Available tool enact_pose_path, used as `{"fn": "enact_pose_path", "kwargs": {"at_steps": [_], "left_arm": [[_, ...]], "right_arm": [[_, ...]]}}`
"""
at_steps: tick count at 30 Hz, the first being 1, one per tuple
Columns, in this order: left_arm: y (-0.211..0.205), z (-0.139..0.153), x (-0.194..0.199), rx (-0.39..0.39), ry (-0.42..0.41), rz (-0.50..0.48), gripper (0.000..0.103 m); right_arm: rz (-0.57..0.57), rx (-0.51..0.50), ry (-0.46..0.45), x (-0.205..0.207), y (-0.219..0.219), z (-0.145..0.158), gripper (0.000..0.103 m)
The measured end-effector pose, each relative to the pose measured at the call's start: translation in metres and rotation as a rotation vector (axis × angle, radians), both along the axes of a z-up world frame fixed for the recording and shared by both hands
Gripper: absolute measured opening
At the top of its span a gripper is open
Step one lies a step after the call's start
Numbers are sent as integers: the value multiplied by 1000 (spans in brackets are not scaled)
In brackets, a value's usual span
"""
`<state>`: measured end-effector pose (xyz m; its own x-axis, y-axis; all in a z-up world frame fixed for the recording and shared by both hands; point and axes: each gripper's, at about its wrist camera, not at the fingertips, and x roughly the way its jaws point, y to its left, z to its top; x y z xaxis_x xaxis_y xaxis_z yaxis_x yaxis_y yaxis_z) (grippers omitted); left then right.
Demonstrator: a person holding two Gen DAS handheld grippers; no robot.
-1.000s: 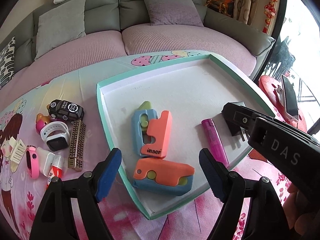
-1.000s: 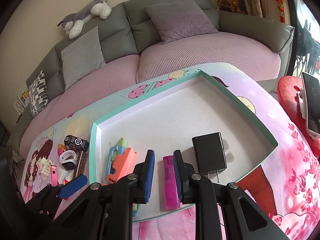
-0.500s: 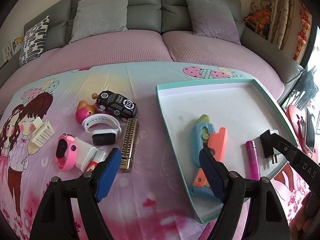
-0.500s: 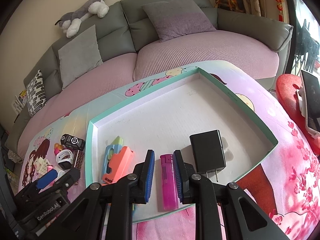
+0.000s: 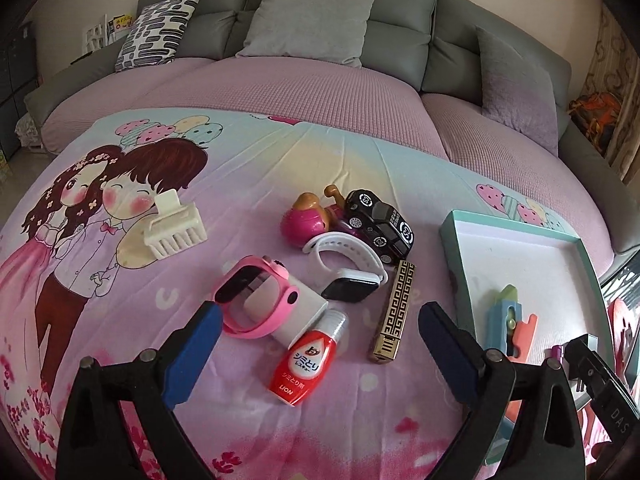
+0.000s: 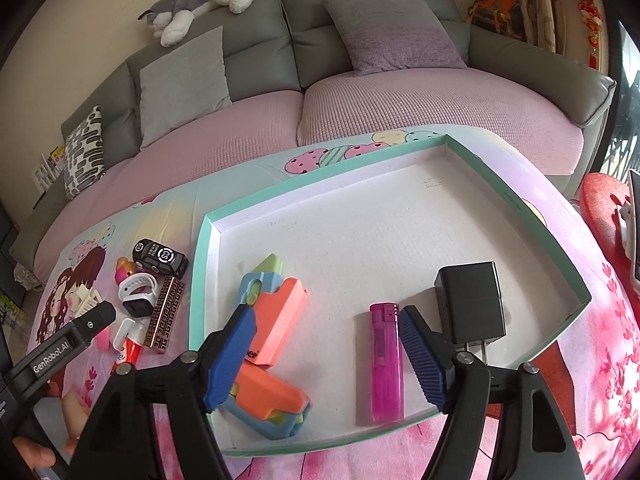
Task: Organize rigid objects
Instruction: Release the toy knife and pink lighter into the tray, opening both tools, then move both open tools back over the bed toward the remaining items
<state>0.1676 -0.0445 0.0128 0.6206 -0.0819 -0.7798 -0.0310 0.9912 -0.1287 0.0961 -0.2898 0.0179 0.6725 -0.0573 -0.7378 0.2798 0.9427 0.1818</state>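
Note:
My left gripper (image 5: 316,350) is open and empty above loose items on the printed cloth: a red bottle (image 5: 307,360), a pink watch (image 5: 256,300), a white watch (image 5: 348,268), a gold lighter (image 5: 394,312), a black toy car (image 5: 378,222) and a white hair clip (image 5: 172,226). My right gripper (image 6: 326,354) is open and empty over the teal-rimmed tray (image 6: 500,168). The tray holds a purple lighter (image 6: 384,360), a black charger (image 6: 470,306) and two orange-and-blue toy guns (image 6: 276,320).
A grey and pink sofa (image 5: 304,76) with cushions curves behind the table. A pink duck toy (image 5: 306,220) lies by the car. A red stool (image 6: 604,200) stands at the right. The tray's corner (image 5: 516,236) shows at the right of the left wrist view.
My left gripper has swung left from the tray to above the loose items. My right gripper has opened wide above the purple lighter.

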Motion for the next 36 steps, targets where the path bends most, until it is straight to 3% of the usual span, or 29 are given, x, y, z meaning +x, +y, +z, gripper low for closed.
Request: {"fn": "enact_pose_path", "kwargs": {"at_steps": [4,13,22,27,36], "left_arm": [[4,0,1,-1,0,7,98],[21,16,6,-3,-71,42,99],[76,30,11,46,-150,171,99],[113,29,12,39,-172,263,99],[163,11,18,-16,-99,382,99]], "right_arm": [[4,-15,-9,1,4,1,102],[-3,-26,-41,3,8,3,103],[0,-11,-125,10,30,16,103],[71,-5,-125,23,57,16,103],[260,-46,-80,53,130,10,103]]}}
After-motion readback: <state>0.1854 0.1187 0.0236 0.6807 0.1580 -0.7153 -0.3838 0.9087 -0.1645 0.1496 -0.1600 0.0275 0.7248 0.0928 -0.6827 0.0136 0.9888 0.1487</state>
